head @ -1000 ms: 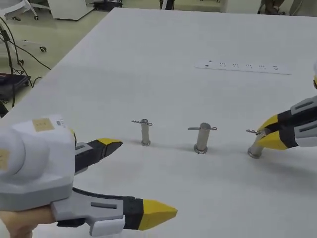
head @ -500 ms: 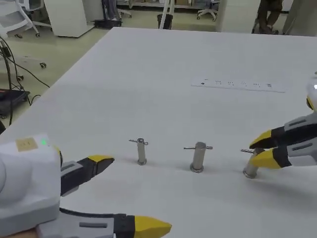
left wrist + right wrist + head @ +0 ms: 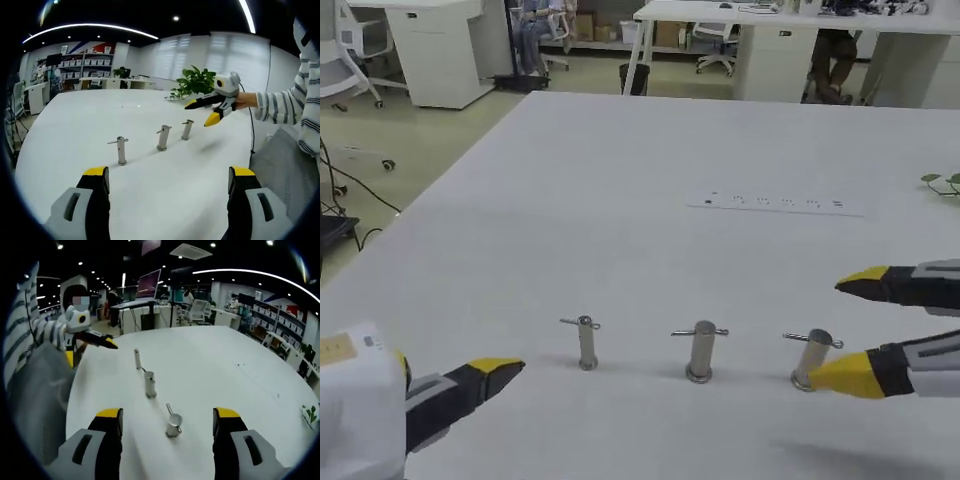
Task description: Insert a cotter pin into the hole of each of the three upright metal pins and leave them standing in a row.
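Metal pins (image 3: 701,352) stand three in a row toward the bench's (image 3: 620,200) near edge, each carrying a cotter pin (image 3: 580,323). Left gripper (image 3: 167,175) and right gripper (image 3: 838,330) both have their jaws spread, empty. A white strip (image 3: 786,203), perhaps a socket bar, bears unreadable marks.

Three metal pins (image 3: 701,352) stand on one table (image 3: 620,180). Three cotter pins (image 3: 700,331), one through each pin. Two tools: left tool (image 3: 168,175), right tool (image 3: 828,330). One power strip (image 3: 775,203). One plant (image 3: 195,81).
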Tool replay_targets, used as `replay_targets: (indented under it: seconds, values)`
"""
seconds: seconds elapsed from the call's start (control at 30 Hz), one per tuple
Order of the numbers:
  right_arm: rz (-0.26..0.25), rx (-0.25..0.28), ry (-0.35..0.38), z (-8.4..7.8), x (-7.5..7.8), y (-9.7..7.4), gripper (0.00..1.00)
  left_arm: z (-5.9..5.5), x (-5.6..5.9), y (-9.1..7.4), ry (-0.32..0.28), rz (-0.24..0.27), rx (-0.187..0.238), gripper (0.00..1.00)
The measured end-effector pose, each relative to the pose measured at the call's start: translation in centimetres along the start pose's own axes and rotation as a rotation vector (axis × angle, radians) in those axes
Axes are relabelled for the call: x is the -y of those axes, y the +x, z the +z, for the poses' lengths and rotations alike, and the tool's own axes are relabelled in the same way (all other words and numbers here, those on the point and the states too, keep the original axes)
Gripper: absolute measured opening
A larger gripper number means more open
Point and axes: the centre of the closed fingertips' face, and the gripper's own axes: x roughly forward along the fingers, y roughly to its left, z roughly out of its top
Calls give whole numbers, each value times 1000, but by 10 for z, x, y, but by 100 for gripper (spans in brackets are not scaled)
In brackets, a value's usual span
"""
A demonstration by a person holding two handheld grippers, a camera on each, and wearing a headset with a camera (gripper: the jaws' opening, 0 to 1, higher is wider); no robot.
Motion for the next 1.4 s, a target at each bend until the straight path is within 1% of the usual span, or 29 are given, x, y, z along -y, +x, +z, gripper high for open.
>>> replay_targets:
  seconds: [0.13,0.2,0.23,0.3,0.37,0.5,0.6,0.7,0.77,0.83,0.87,0.9,0.97,1.07,1.13,1.23,1.3,1.4]
  values:
    - [-37,38,86,-3,-8,-9,83,-1,-3,-4,-15,19,5,99]
    - [-57,58,127,-6,-14,-16,85,-2,-4,-6,-22,26,8,99]
    - [-76,76,153,-6,-16,-20,86,-1,-4,-8,-24,31,8,99]
    - [-92,88,198,-9,-21,-26,88,-1,-5,-10,-28,36,8,99]
    - [-100,98,214,-11,-25,-31,90,-1,-6,-12,-29,39,7,99]
    - [-122,99,249,-16,-35,-38,94,-1,-9,-14,-36,50,3,99]
    - [-136,102,289,-19,-41,-43,96,-2,-10,-14,-41,54,0,99]
    - [-146,98,309,-21,-47,-46,100,-3,-11,-15,-44,56,-7,99]
    - [-149,105,322,-23,-51,-47,100,-5,-11,-14,-47,61,-12,99]
    - [-143,108,355,-25,-56,-46,100,-6,-12,-14,-51,66,-15,99]
    - [-122,96,371,-28,-62,-45,100,-7,-12,-14,-54,67,-16,99]
    - [-120,90,370,-30,-64,-44,100,-8,-12,-13,-56,68,-18,99]
    - [-129,82,379,-32,-65,-45,100,-9,-11,-13,-61,70,-23,99]
    - [-130,90,416,-33,-67,-46,100,-12,-11,-13,-69,75,-32,99]
    - [-129,85,429,-36,-69,-47,100,-13,-10,-13,-67,81,-42,99]
    - [-140,76,448,-42,-70,-49,100,-15,-10,-13,-52,86,-58,99]
    - [-144,73,467,-48,-69,-53,100,-16,-9,-14,-54,88,-68,99]
    - [-152,53,475,-57,-69,-54,100,-18,-9,-15,-58,97,-76,99]
